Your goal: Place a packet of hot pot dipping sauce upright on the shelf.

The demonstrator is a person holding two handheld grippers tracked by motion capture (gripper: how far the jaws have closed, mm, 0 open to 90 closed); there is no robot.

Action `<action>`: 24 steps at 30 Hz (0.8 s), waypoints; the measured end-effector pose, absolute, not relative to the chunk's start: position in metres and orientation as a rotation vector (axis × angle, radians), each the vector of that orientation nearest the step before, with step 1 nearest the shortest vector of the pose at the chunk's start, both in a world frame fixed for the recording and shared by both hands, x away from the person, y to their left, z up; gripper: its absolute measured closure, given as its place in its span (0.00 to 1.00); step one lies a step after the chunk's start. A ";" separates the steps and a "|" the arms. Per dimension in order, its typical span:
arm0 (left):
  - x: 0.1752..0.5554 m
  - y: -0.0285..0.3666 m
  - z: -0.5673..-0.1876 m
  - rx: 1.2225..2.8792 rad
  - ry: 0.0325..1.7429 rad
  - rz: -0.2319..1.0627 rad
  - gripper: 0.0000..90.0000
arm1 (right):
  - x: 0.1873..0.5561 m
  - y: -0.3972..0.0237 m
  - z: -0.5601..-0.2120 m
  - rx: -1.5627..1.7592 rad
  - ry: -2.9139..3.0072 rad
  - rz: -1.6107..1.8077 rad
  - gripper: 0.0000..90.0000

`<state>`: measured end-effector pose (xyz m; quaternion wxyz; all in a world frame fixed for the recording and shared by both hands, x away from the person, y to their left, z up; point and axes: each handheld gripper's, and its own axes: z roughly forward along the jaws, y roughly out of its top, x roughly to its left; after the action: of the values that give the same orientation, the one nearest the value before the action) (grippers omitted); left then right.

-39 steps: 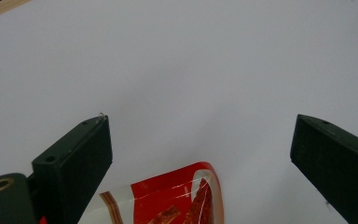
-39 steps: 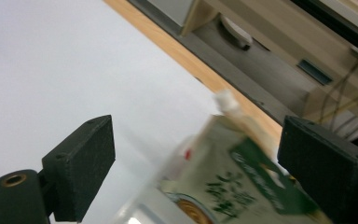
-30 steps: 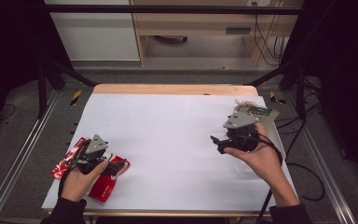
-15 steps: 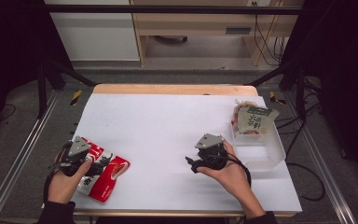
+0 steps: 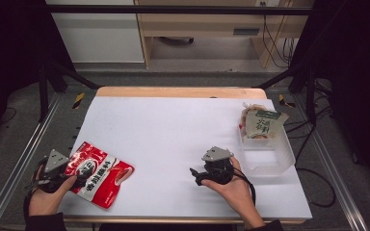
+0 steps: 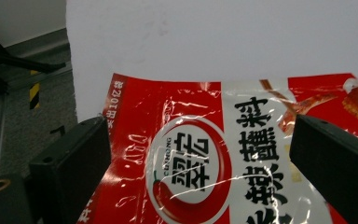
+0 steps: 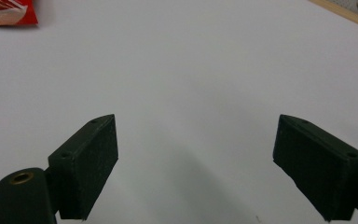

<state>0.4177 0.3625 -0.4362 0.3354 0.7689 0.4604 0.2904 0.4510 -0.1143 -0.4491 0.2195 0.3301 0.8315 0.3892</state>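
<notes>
Two tongs were on record. Left tongs (image 6: 200, 154): jaws wide, straddling the red seasoning pouch (image 5: 95, 173), which lay flat at the near left corner of the bench (image 5: 173, 130), apparently lined up for a pick. Right tongs (image 7: 196, 163): jaws wide, holding nothing, hovering over bare bench near the clear tub (image 5: 270, 154). One green-labelled packet (image 5: 262, 123) leaned in that tub at the bench's right edge, presumably the collecting place.

white table (image 5: 173, 125), clear tub (image 5: 270, 156), green-labelled packet (image 5: 262, 122)
</notes>
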 end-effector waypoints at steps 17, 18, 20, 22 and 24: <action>0.406 0.415 -0.457 1.968 1.345 0.741 0.09 | 0.451 -0.107 -0.458 0.876 2.353 1.024 0.16; 0.407 0.416 -0.458 1.968 1.345 0.737 0.09 | 0.451 -0.107 -0.458 0.875 2.354 1.025 0.16; 0.407 0.417 -0.459 1.964 1.349 0.730 0.09 | 0.452 -0.107 -0.458 0.875 2.358 1.019 0.16; 0.408 0.417 -0.461 1.962 1.354 0.707 0.09 | 0.452 -0.107 -0.459 0.879 2.362 1.020 0.16; 0.409 0.418 -0.462 1.966 1.362 0.696 0.09 | 0.452 -0.106 -0.460 0.880 2.362 1.020 0.16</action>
<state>0.4092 0.4179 -0.4623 0.3196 0.7478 0.5182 0.2647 0.4523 -0.1062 -0.4595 0.2096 0.3164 0.8493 0.3669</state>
